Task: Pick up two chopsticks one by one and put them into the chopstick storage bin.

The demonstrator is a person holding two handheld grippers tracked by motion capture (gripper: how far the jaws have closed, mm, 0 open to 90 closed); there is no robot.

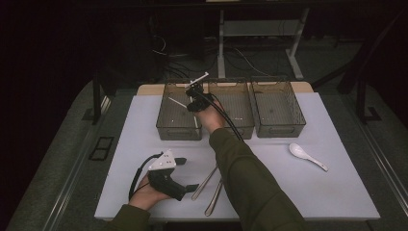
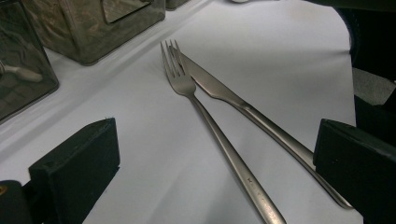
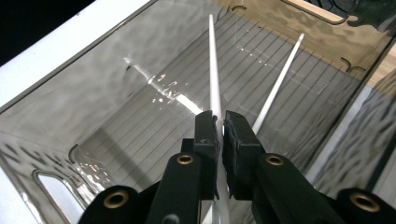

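Three pieces of cutlery lie on the white table cover [image 1: 144, 120] outside the bins, so by the look of it the sorting is under way but far from finished. Nearest the person, the left gripper [image 1: 186, 174] rests low on the cover with its jaws standing wide apart and nothing between them; in the left gripper view the fork [image 2: 205, 112] and the knife [image 2: 252, 112] lie just ahead of those jaws, side by side, the fork's tines lapping over the knife's tip, and neither is touched. Farther off to the right of that gripper, the white spoon [image 1: 306, 155] lies alone on the cover, well apart from both hands. Beyond these, the right gripper [image 3: 220, 122] is reached out over the left bin [image 1: 179, 130], the first of three clear bins in a row, and its jaws are pinched tight on one white chopstick [image 3: 214, 65], which points ahead and down into the bin. A second chopstick [image 3: 278, 84] lies just beside it, its far end leaning toward the bin's back wall; whether the jaws also catch it cannot be told. The middle bin [image 1: 240, 130] and the right bin [image 1: 279, 127] look empty. Judging from this, the chopsticks are at the point of being set down, and the fork, knife and spoon remain to be picked up and binned.
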